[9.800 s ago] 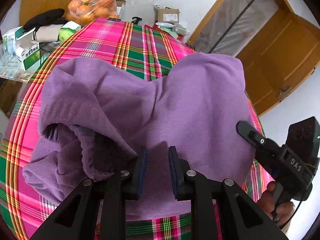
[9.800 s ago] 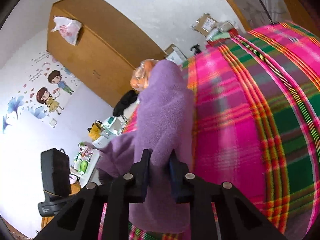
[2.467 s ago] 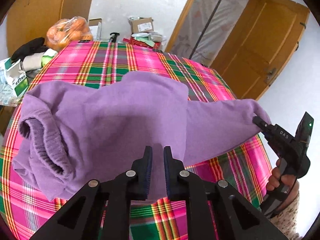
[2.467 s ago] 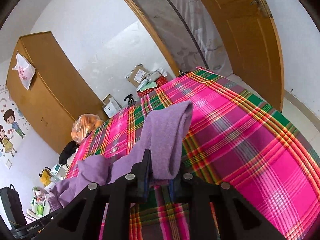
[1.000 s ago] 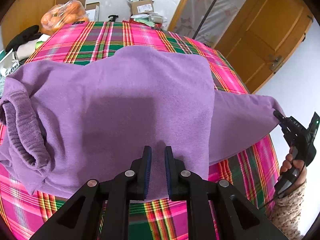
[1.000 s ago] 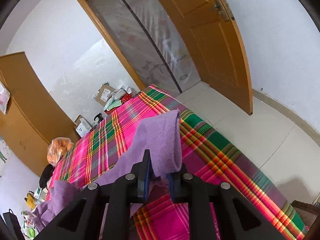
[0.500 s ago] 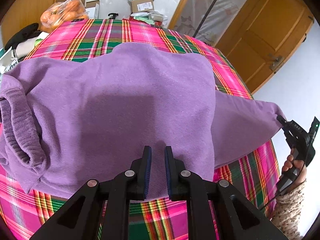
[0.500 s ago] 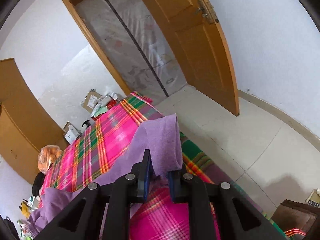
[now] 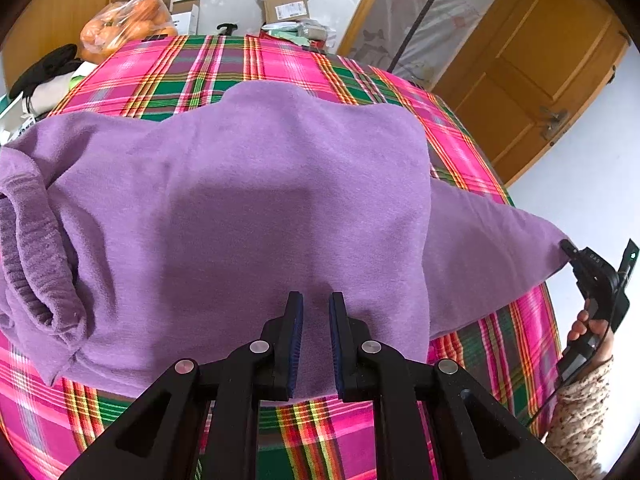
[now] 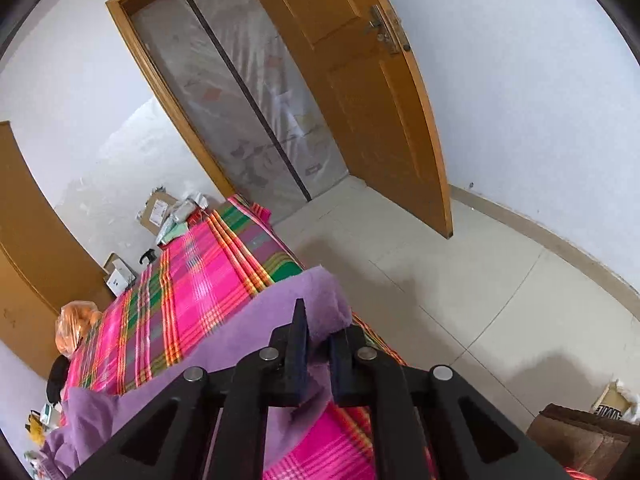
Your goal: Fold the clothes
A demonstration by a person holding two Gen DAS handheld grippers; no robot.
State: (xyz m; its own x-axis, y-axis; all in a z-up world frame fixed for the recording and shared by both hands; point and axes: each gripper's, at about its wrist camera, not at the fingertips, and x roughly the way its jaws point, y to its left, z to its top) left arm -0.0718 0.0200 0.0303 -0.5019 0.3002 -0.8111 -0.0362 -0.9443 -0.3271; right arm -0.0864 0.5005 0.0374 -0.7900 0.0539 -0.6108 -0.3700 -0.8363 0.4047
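A purple sweater (image 9: 248,200) lies spread on the pink and green plaid tablecloth (image 9: 224,64). Its ribbed collar is bunched at the left. My left gripper (image 9: 316,300) sits at the near hem, jaws nearly together with purple fabric pinched between them. One sleeve (image 9: 488,248) is stretched out to the right, past the table's edge. My right gripper (image 9: 592,268), held by a hand, is shut on its cuff. In the right wrist view the sleeve cuff (image 10: 324,292) bulges out between the right gripper's (image 10: 319,320) fingers, and the sleeve runs back left to the sweater body (image 10: 92,412).
A bag of oranges (image 9: 128,20), cardboard boxes (image 9: 284,6) and dark and white clothes (image 9: 48,76) crowd the table's far and left edges. A wooden door (image 10: 380,100) stands open to the right over tiled floor (image 10: 460,300). A brown box (image 10: 576,436) sits low on the floor.
The right gripper has drawn the sleeve further right, beyond the table's edge, and the sweater body lies flatter. The left gripper has hardly moved at the hem.
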